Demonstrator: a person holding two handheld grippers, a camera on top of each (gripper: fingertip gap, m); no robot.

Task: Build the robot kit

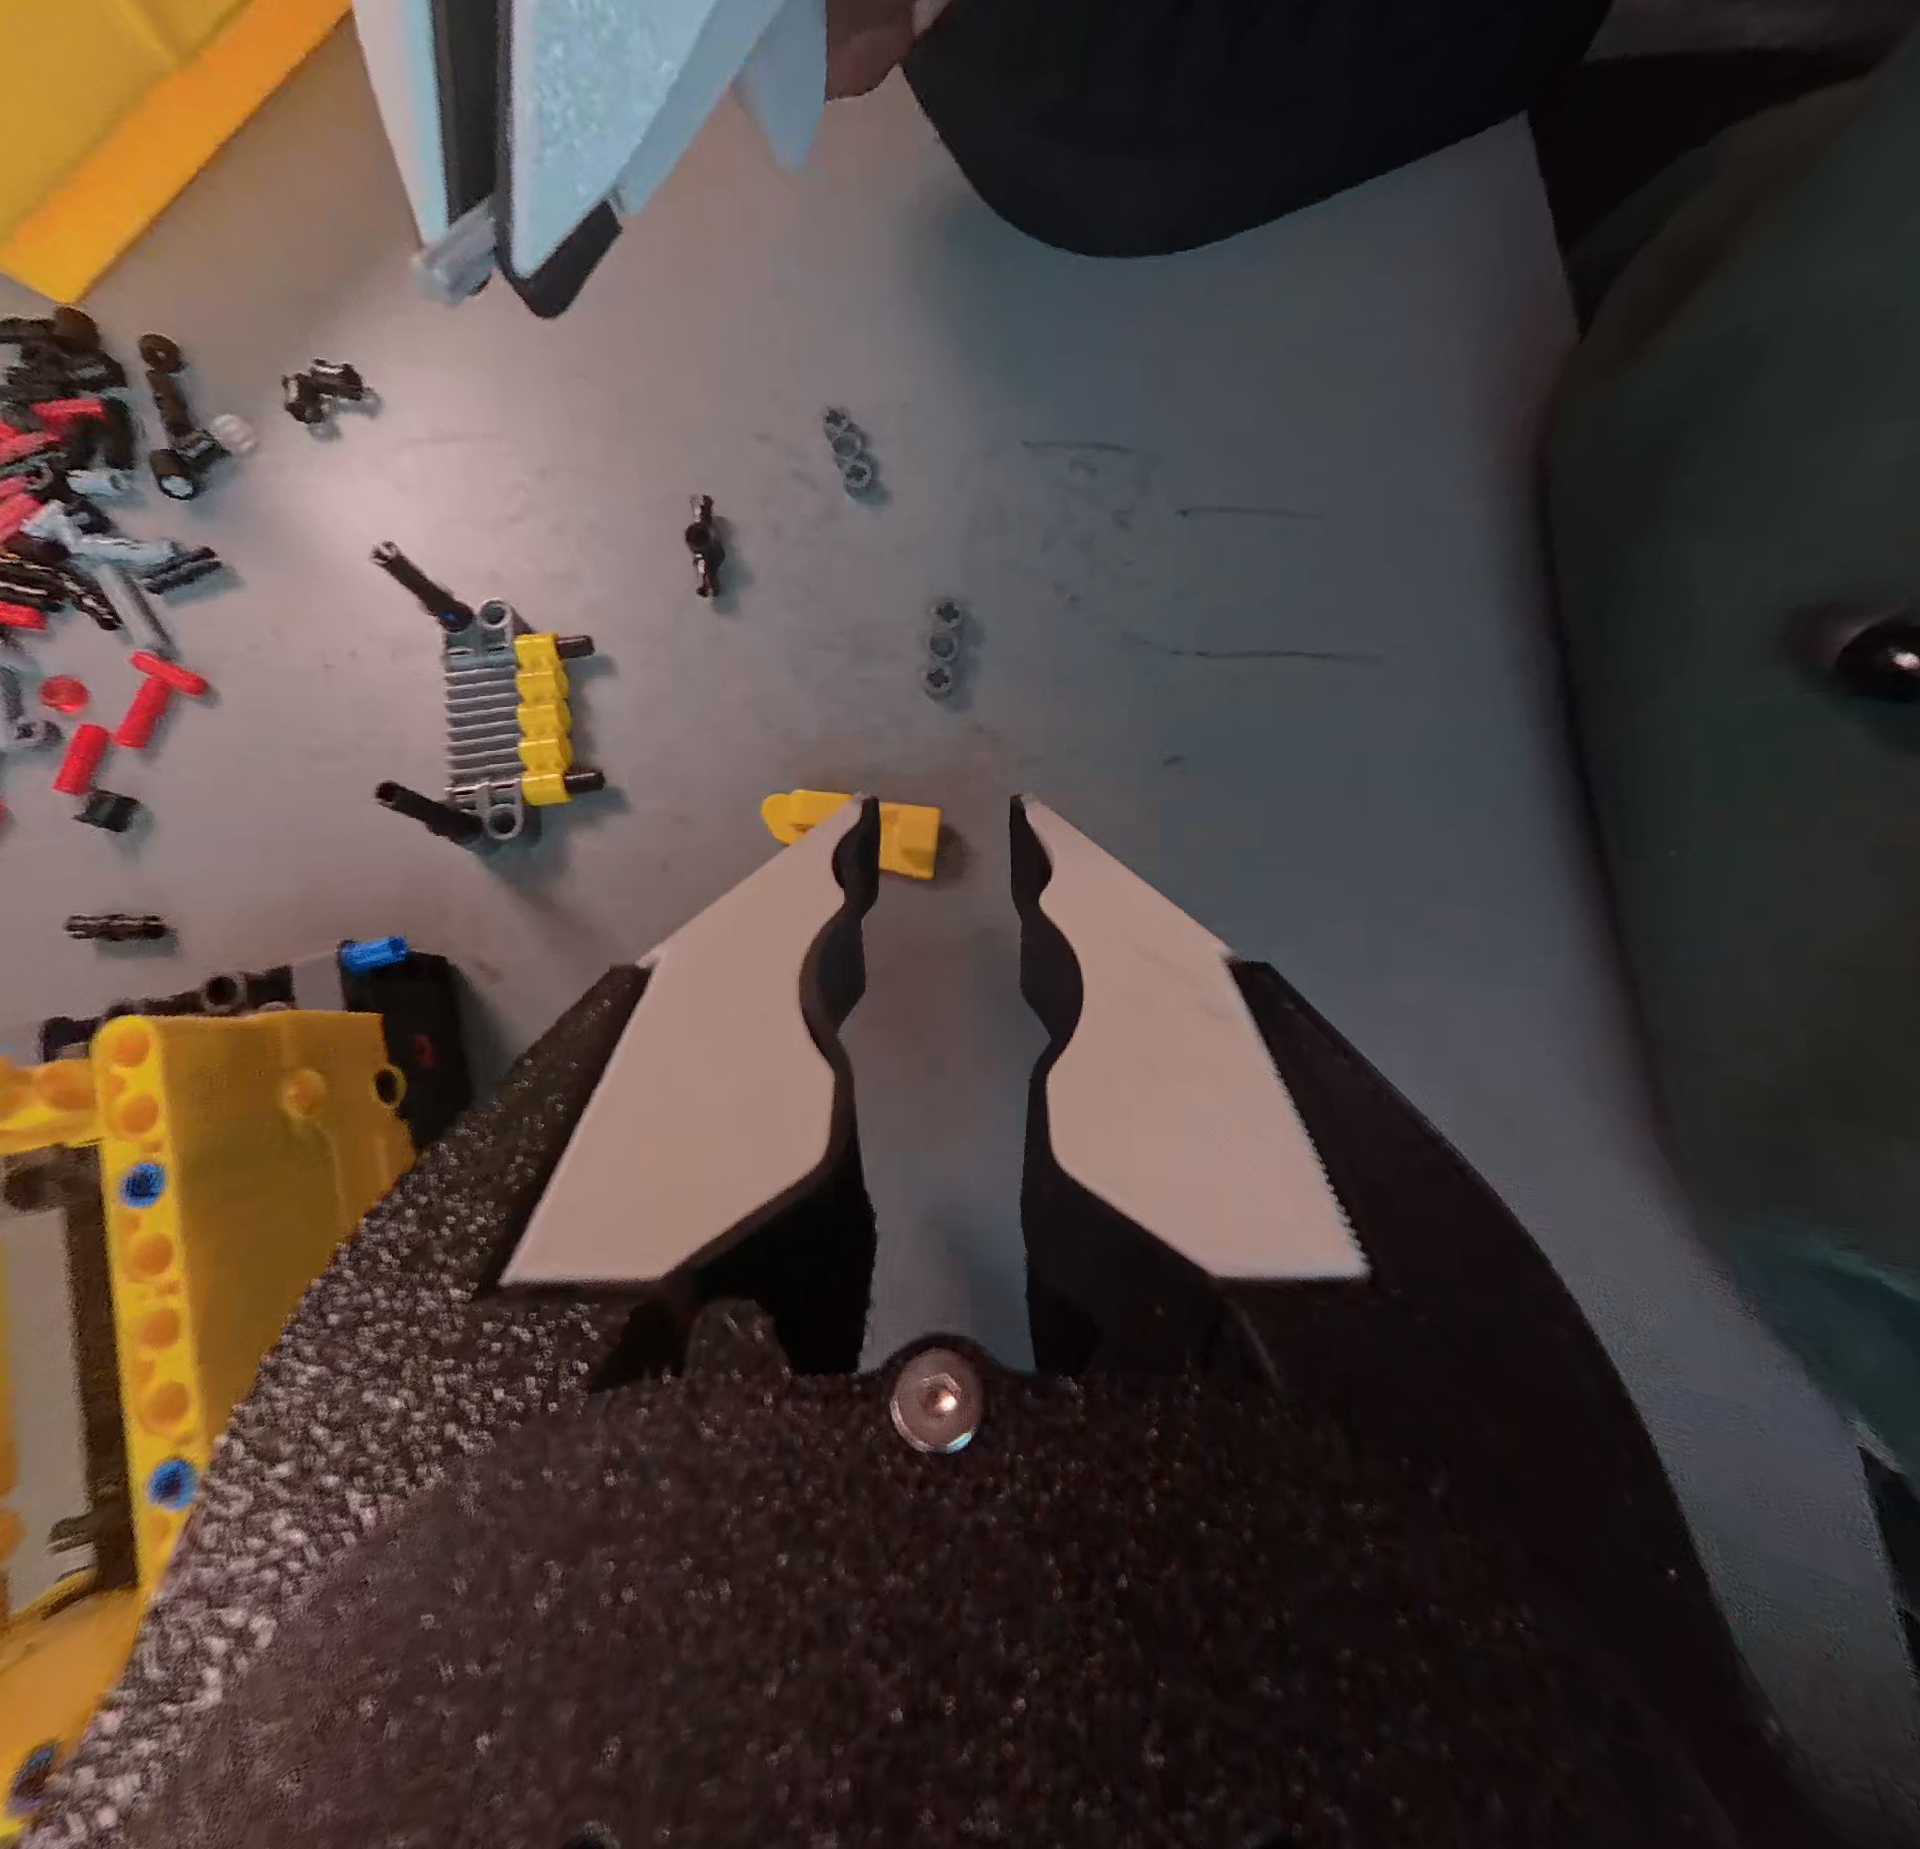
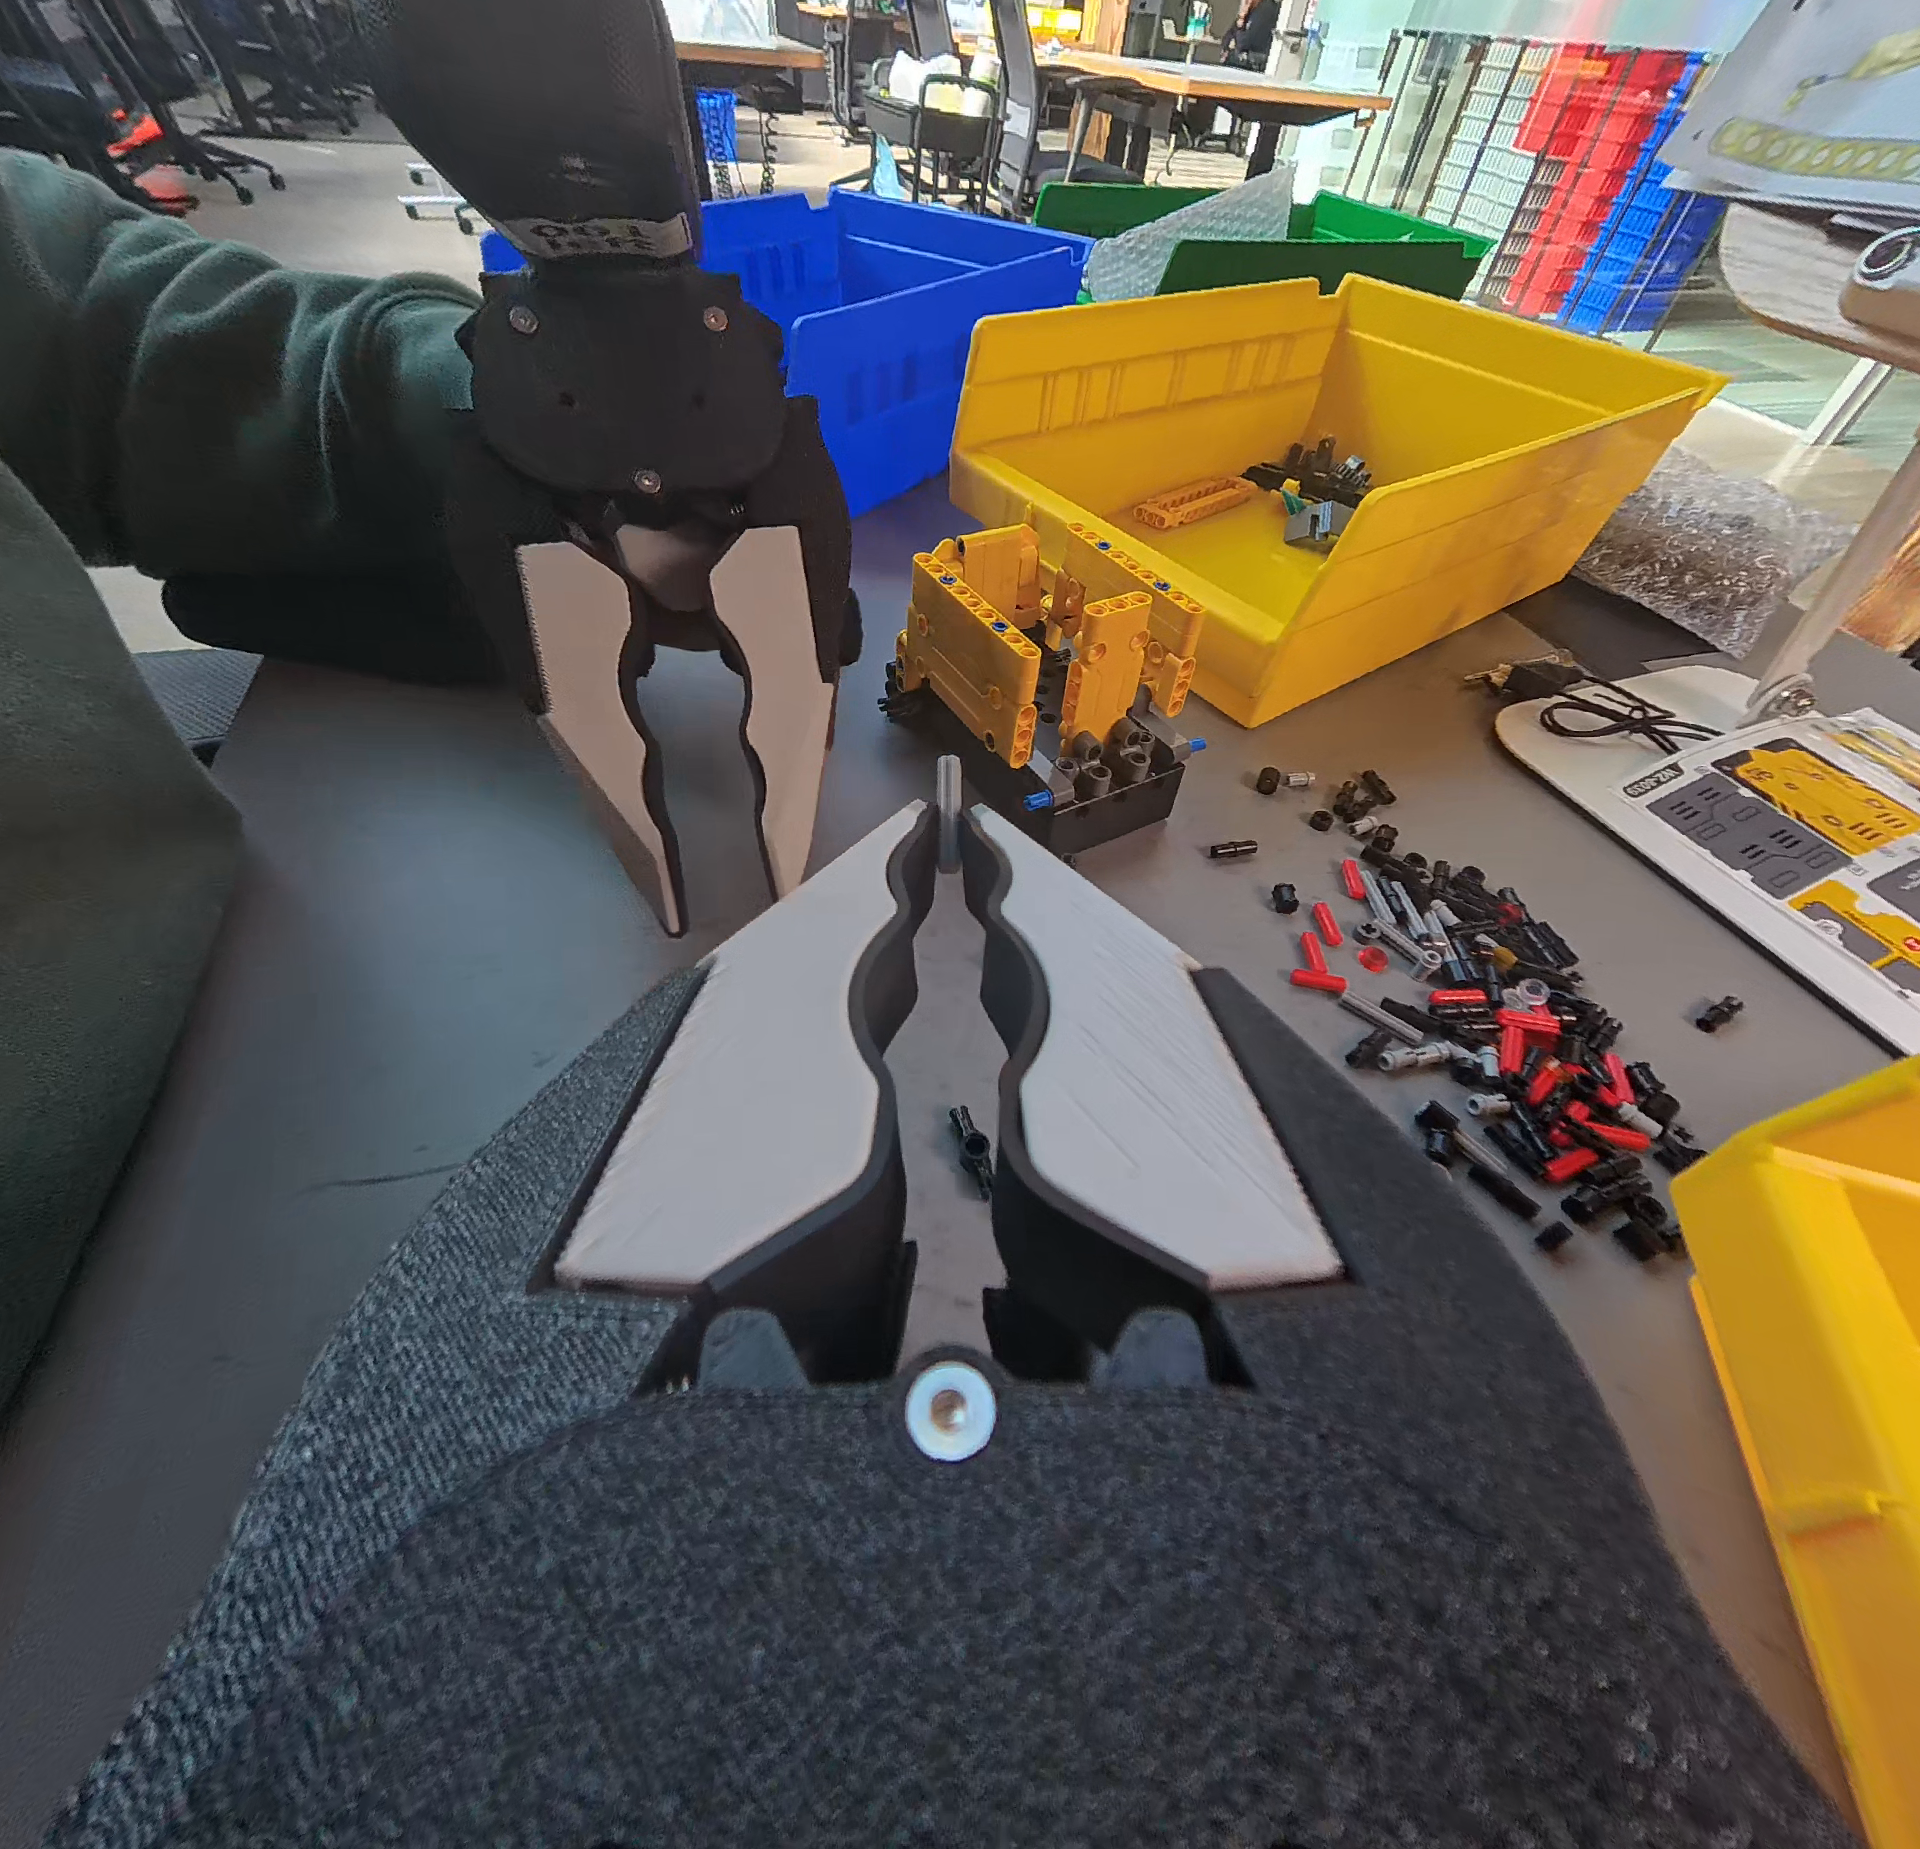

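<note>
Bins first: we see a yellow bin (image 2: 1299, 511) at the back of the bench (image 2: 416, 916), holding an orange beam (image 2: 1193, 501) and a few dark and grey pieces in its far corner. Behind it stand a blue bin (image 2: 894, 313) and a green bin (image 2: 1351, 251); we cannot tell what lies in them. Another yellow bin (image 2: 1808, 1384) shows at the right edge, contents hidden.

Our right gripper (image 2: 950, 823) has its jaws nearly closed on a short grey pin (image 2: 948, 812), which stands upright between the tips. A black connector (image 2: 971, 1150) lies on the bench below the jaws.

Our left gripper (image 1: 943, 812) points down at the bench with its jaws parted and nothing between them. A small yellow piece (image 1: 904, 838) lies flat on the bench just by the left tip, partly hidden behind it.

Near the right gripper sits a yellow and black model (image 2: 1039, 677) with grey pegs at its front. To its right spreads a pile of loose parts (image 2: 1507, 1051), red, black and grey. A ribbed grey and yellow subassembly (image 1: 514, 719) lies left of the left gripper. A printed sheet (image 2: 1766, 843) rests at the right.
</note>
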